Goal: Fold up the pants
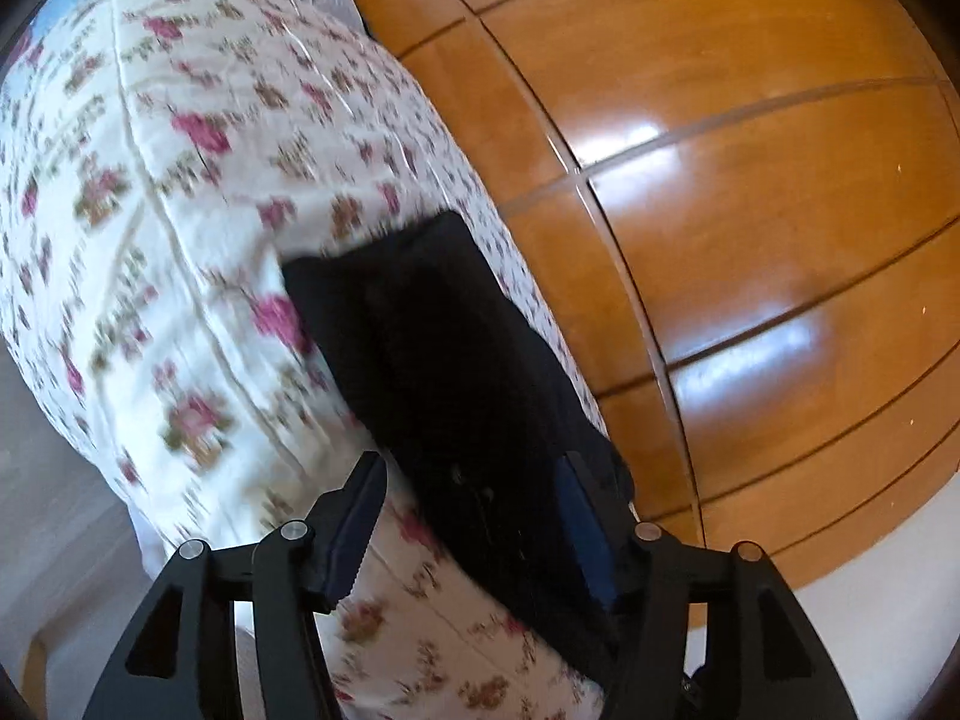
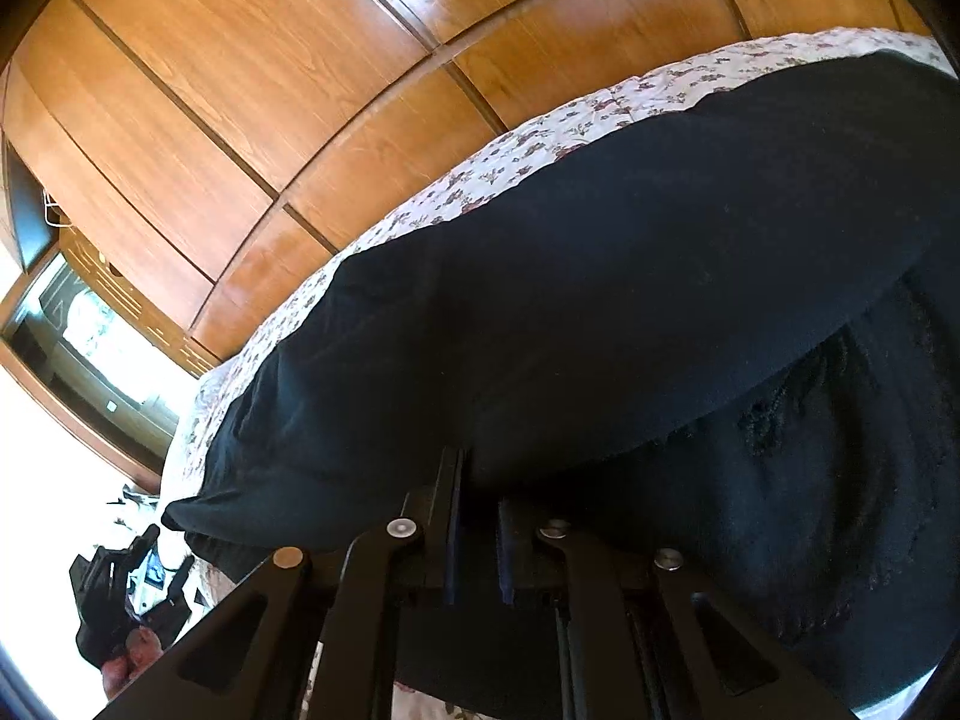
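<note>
The black pants (image 1: 444,360) lie on a floral bedspread (image 1: 150,210) near the bed's edge. In the left wrist view my left gripper (image 1: 474,480) is open, its fingers (image 1: 360,516) set wide, one on each side of the near end of the pants. In the right wrist view the pants (image 2: 600,300) fill most of the frame, a fold of them lifted over the bedspread (image 2: 480,180). My right gripper (image 2: 480,498) is shut on the black cloth, which sits between its close-set fingers (image 2: 450,516).
Tall glossy wooden wardrobe doors (image 1: 750,180) stand right beside the bed and also show in the right wrist view (image 2: 270,90). My left gripper (image 2: 126,600) and a hand show at lower left in the right wrist view.
</note>
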Tool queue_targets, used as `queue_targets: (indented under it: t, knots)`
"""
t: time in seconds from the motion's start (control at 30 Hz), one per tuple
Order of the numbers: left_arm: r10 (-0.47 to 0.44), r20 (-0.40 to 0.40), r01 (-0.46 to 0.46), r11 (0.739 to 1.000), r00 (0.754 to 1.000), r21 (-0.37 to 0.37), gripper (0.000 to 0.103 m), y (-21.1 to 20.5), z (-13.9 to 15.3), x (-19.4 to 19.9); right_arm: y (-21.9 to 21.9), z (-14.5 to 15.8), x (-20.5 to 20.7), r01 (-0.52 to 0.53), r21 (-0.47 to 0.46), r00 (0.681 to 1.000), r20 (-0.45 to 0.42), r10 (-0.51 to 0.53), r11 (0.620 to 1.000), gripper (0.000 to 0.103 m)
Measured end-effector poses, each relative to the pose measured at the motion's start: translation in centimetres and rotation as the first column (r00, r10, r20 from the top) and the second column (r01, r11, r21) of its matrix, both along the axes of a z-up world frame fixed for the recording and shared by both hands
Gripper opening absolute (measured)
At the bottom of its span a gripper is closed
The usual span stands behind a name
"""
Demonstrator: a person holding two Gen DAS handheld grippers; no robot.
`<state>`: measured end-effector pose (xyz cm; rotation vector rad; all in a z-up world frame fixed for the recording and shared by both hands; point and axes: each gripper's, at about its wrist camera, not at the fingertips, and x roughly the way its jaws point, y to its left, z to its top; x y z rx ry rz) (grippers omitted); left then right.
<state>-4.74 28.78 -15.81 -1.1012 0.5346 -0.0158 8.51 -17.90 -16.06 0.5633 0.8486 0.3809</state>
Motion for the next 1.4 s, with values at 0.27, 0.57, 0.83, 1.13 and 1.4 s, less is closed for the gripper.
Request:
queue_targets:
  t: [0.27, 0.57, 0.83, 1.13, 1.4]
  knots:
    - [0.058, -0.157, -0.061, 0.998, 0.986, -0.014, 0.060, 0.2, 0.6, 3.6, -0.8, -0.2, 0.7, 0.004, 0.058, 0.999, -0.046, -0.002, 0.998, 0.009]
    - [0.090, -0.237, -0.124, 0.984, 0.967, -0.129, 0.054, 1.6, -0.2, 4.6, -3.5, -1.1, 1.1, 0.108, 0.256, 0.984, -0.162, -0.067, 0.961, 0.013]
    - [0.089, -0.293, -0.155, 0.965, 0.952, -0.211, 0.015, 2.5, 1.1, 4.6, -4.6, 1.5, 2.3, 0.126, 0.234, 0.988, -0.112, -0.102, 0.964, 0.010]
    - [0.066, -0.344, -0.153, 0.961, 0.937, -0.232, 0.036, 3.4, 2.4, 4.2, -2.1, 10.7, -0.9, -0.016, 0.007, 0.979, 0.204, 0.014, 1.000, 0.010]
    - [0.028, -0.254, -0.093, 0.964, 0.967, -0.249, 0.036, 1.4, 0.5, 1.4, -2.1, 5.9, -0.2, -0.005, -0.032, 0.996, 0.084, 0.008, 0.999, 0.010]
